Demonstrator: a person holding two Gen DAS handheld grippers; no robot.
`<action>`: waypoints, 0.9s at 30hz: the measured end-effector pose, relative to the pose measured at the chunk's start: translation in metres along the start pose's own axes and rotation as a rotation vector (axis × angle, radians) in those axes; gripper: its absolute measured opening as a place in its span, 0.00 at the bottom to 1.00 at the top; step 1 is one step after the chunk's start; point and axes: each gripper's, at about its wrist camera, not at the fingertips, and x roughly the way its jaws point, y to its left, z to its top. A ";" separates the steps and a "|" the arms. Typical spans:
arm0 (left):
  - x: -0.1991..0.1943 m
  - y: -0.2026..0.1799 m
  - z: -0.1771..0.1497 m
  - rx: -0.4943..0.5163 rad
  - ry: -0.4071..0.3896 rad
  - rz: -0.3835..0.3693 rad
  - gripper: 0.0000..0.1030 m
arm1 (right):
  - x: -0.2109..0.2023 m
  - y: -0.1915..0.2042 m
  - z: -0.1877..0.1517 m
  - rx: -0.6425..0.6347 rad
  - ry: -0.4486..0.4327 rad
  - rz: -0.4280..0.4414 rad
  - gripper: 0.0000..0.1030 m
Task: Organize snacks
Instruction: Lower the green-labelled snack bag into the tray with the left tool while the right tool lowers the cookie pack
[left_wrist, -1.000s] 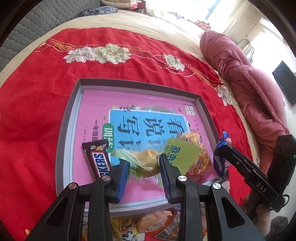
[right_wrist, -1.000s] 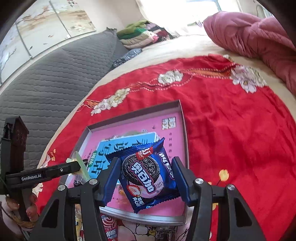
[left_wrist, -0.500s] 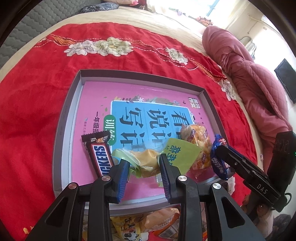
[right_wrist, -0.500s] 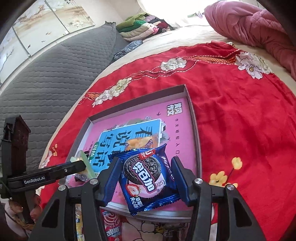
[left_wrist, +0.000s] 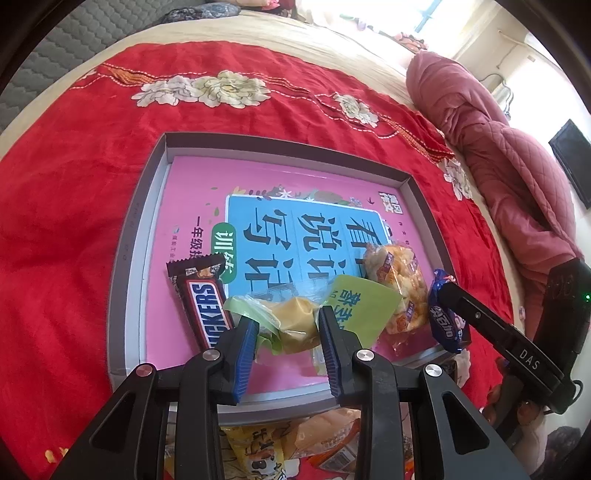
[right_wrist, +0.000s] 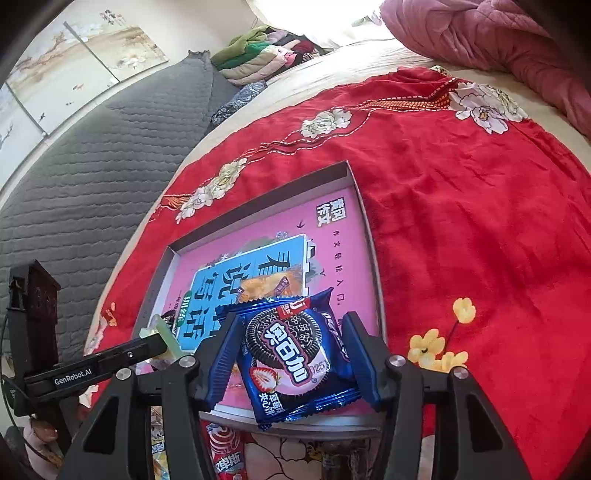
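Observation:
A grey tray (left_wrist: 127, 258) with a pink-and-blue printed floor lies on a red blanket. In it lie a Snickers bar (left_wrist: 203, 306) and an orange snack bag (left_wrist: 397, 284). My left gripper (left_wrist: 288, 328) is shut on a green-and-clear pastry packet (left_wrist: 295, 321) just above the tray's near side. My right gripper (right_wrist: 291, 347) is shut on a blue Oreo packet (right_wrist: 291, 350) over the tray's near right corner (right_wrist: 376, 306). In the left wrist view the Oreo packet (left_wrist: 445, 317) shows at the right gripper's tip.
Several loose snack packets (left_wrist: 295, 439) lie on the blanket before the tray's near rim, also in the right wrist view (right_wrist: 225, 458). A pink quilt (left_wrist: 498, 155) lies at the right. A grey headboard (right_wrist: 92, 155) stands on the left.
Both grippers have moved closer to the tray's near edge. The right gripper has carried the Oreo packet down and inward, over the tray's corner. Both stay shut on their packets.

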 end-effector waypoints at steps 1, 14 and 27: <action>0.000 0.001 0.000 -0.002 0.002 0.000 0.34 | 0.000 0.001 0.000 -0.004 -0.001 -0.007 0.55; 0.005 0.002 -0.003 -0.004 0.020 0.006 0.34 | -0.004 0.014 -0.003 -0.088 0.007 -0.088 0.55; 0.004 0.002 -0.004 -0.005 0.031 0.003 0.36 | -0.008 0.023 -0.009 -0.159 0.019 -0.133 0.58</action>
